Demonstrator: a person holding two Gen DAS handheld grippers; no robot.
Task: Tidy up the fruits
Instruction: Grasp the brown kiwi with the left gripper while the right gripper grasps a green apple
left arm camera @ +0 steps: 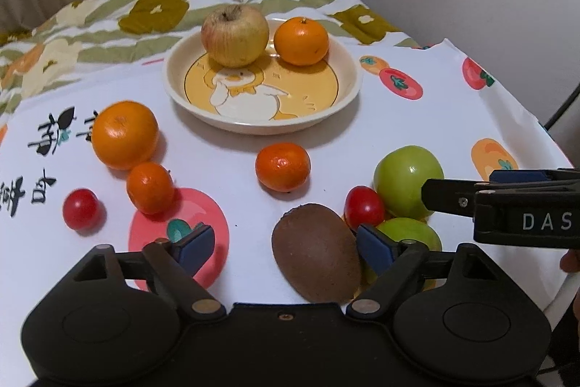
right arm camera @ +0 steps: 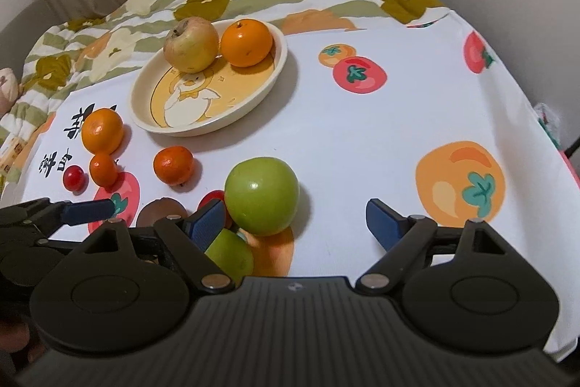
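A cream duck-print plate (left arm camera: 348,93) (right arm camera: 148,118) holds a yellowish apple (left arm camera: 235,35) (right arm camera: 191,45) and an orange (left arm camera: 301,40) (right arm camera: 247,42). On the cloth lie a large orange (left arm camera: 125,134), two small mandarins (left arm camera: 282,166) (left arm camera: 150,187), two cherry tomatoes (left arm camera: 80,209) (left arm camera: 364,207), a brown kiwi (left arm camera: 316,257) and two green apples (left arm camera: 407,180) (right arm camera: 261,195). My left gripper (left arm camera: 284,247) is open, the kiwi against its right pad. My right gripper (right arm camera: 295,223) is open, the upper green apple just ahead of its left pad.
A floral quilt (left arm camera: 108,20) lies bunched behind the plate, with a curtain beyond. The table's right edge (right arm camera: 554,147) drops off near a wall. The right gripper's fingers (left arm camera: 500,196) show at the right of the left wrist view.
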